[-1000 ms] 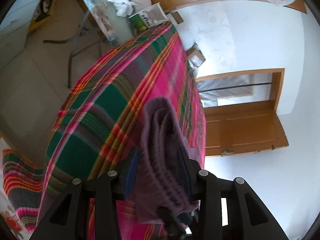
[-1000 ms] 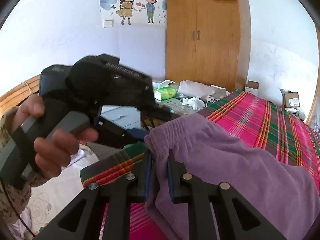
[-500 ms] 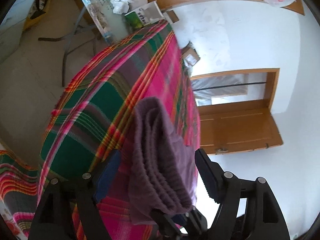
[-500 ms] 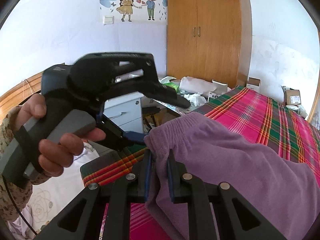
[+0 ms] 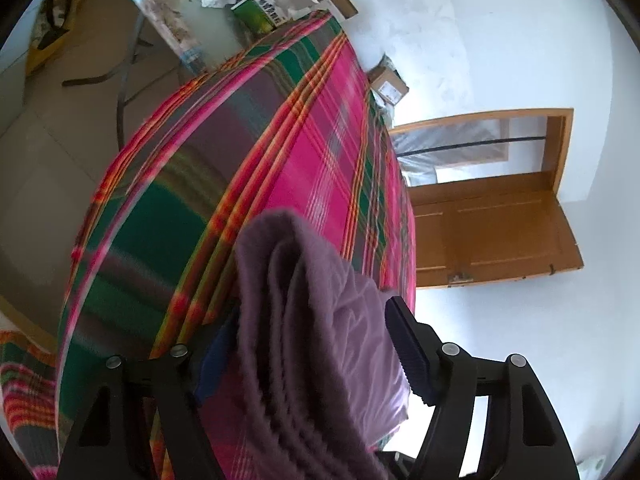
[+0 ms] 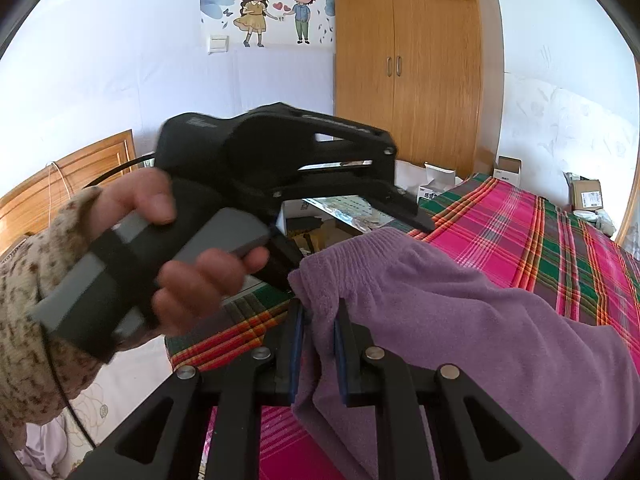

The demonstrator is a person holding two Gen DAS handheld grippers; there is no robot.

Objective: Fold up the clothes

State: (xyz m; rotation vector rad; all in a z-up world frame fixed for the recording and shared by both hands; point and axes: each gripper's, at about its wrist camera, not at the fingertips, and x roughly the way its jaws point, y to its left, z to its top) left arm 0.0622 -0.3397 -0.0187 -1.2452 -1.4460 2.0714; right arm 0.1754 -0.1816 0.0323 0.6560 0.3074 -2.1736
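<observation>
A purple garment (image 5: 320,340) lies bunched in folds on the plaid bedcover (image 5: 312,152). My left gripper (image 5: 312,348) stands wide open around one folded end. The blue pads (image 5: 408,356) are clear of the cloth on the right side; the left pad is partly hidden behind it. In the right wrist view my right gripper (image 6: 319,312) is shut on the garment's (image 6: 460,320) gathered edge. A hand (image 6: 192,276) in a speckled sleeve holds the left gripper's black body (image 6: 280,168) just beyond that edge.
A side table (image 5: 168,12) with crumpled tissues and a green box (image 5: 260,16) stands past the bed's far corner. Cardboard boxes (image 5: 388,84) sit by the wall, near a wooden door (image 5: 492,232). A wooden wardrobe (image 6: 412,72) stands behind the bed.
The left gripper's jaws have spread wide and let go of the purple garment, and it has slid sideways along the folds. The right gripper has stayed shut on the edge.
</observation>
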